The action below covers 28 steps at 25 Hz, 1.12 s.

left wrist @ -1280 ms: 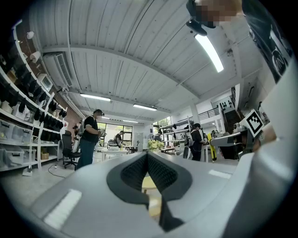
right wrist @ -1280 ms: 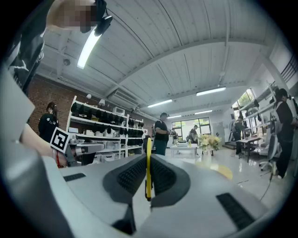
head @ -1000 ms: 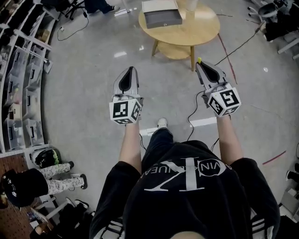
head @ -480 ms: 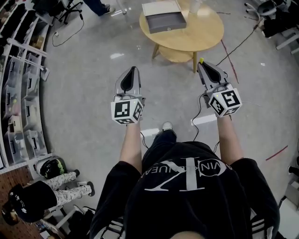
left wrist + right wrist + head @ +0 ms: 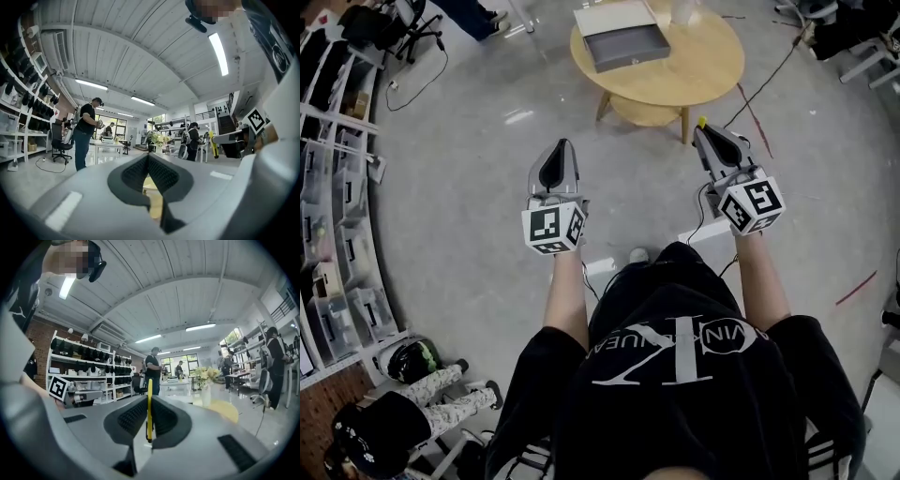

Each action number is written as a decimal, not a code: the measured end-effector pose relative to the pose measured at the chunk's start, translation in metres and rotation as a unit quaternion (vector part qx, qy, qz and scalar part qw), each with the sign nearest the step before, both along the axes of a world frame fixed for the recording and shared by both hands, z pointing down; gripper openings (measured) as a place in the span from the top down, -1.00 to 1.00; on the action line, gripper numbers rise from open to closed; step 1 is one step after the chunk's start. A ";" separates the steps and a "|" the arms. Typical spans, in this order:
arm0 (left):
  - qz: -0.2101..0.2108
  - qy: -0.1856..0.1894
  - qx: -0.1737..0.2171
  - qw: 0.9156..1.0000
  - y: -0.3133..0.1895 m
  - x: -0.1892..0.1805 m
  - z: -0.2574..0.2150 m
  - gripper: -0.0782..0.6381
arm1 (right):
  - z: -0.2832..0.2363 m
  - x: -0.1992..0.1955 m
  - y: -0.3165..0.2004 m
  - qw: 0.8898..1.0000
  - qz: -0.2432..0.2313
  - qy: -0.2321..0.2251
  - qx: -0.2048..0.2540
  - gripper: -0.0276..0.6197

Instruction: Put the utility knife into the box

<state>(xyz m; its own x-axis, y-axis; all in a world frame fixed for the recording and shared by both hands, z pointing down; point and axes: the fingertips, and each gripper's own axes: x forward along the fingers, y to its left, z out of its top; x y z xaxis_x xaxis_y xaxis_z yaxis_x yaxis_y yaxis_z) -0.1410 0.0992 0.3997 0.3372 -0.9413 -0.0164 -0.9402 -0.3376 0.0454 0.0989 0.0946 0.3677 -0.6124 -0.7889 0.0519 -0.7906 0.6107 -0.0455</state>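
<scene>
In the head view a grey open box [image 5: 628,44] lies on a round wooden table [image 5: 698,66] ahead of me. My right gripper [image 5: 705,129] is held over the floor short of the table, shut on a yellow utility knife [image 5: 700,121] whose tip pokes out past the jaws. The right gripper view shows the knife [image 5: 149,411] as a thin yellow strip upright between the jaws of that gripper [image 5: 149,401]. My left gripper [image 5: 560,143] hovers level with it to the left. In its own view the left gripper [image 5: 147,157] is shut with nothing in it.
Storage shelves [image 5: 337,187] line the left side. Cables [image 5: 422,75] and white tape [image 5: 605,264] lie on the grey floor. A vase of flowers [image 5: 206,380] stands on the table. People stand farther off in the room [image 5: 86,133], and one crouches at the lower left [image 5: 403,412].
I have stepped a little closer to the table, which has shifted left in view. Both grippers keep the same pose, and the knife stays in the right one.
</scene>
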 end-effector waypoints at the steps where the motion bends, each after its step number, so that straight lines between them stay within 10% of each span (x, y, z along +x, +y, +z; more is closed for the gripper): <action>1: 0.002 0.001 0.000 1.000 0.000 0.000 0.001 0.75 | 0.000 0.000 -0.001 1.000 0.000 0.002 -0.001 0.82; 28: -0.028 -0.012 -0.008 0.999 -0.145 -0.035 0.000 0.75 | 0.008 -0.043 -0.173 0.999 -0.047 -0.010 -0.012 0.82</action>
<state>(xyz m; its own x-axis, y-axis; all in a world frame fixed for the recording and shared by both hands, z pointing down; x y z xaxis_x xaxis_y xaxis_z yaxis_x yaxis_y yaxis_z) -0.1758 -0.0458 0.3999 0.2838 -0.9589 0.0069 -0.9586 -0.2835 0.0268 0.0563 -0.0784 0.3761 -0.6854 -0.7259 0.0576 -0.7279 0.6813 -0.0770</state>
